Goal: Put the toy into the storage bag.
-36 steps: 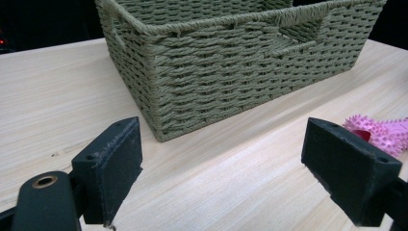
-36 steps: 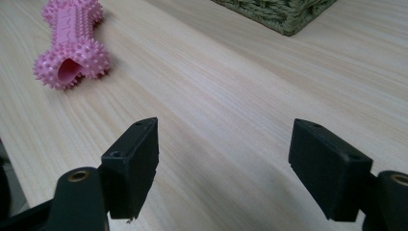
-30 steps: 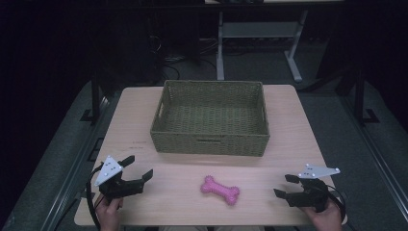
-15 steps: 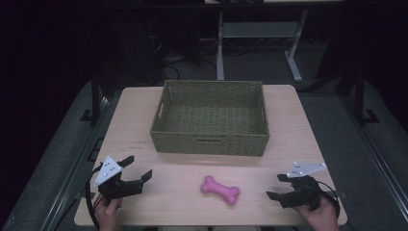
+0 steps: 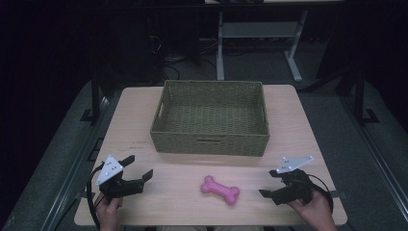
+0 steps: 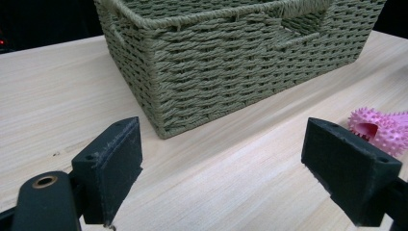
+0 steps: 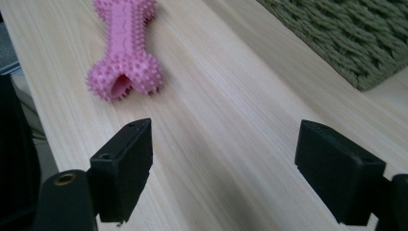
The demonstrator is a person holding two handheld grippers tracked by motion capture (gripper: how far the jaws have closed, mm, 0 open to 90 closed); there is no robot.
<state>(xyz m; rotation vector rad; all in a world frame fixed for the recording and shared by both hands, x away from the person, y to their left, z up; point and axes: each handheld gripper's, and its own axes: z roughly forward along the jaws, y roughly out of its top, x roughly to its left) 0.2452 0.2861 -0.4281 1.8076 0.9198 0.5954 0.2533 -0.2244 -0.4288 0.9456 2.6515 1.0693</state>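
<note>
- Both tongs released: left gripper [image 5: 136,169], right gripper [image 5: 270,184] flank pink spiked bone toy [image 5: 220,189].
- Likely approach step; right gripper must centre over toy, woven basket [image 5: 210,143] the probable destination.

A light wooden table [image 5: 144,110] stands in a dim room, its pale grain running lengthwise in both gripper views. On its far half sits an olive-green woven basket [image 5: 210,139], rectangular, with handle slots cut in its end walls and near wall. A pink spiky bone-shaped toy [image 5: 220,189] lies flat on the near half, in front of the basket and apart from it. Beyond the table, a white metal frame [image 5: 256,30] stands on the grey floor [image 5: 380,159], with dark cables [image 5: 178,60] beside it.
</note>
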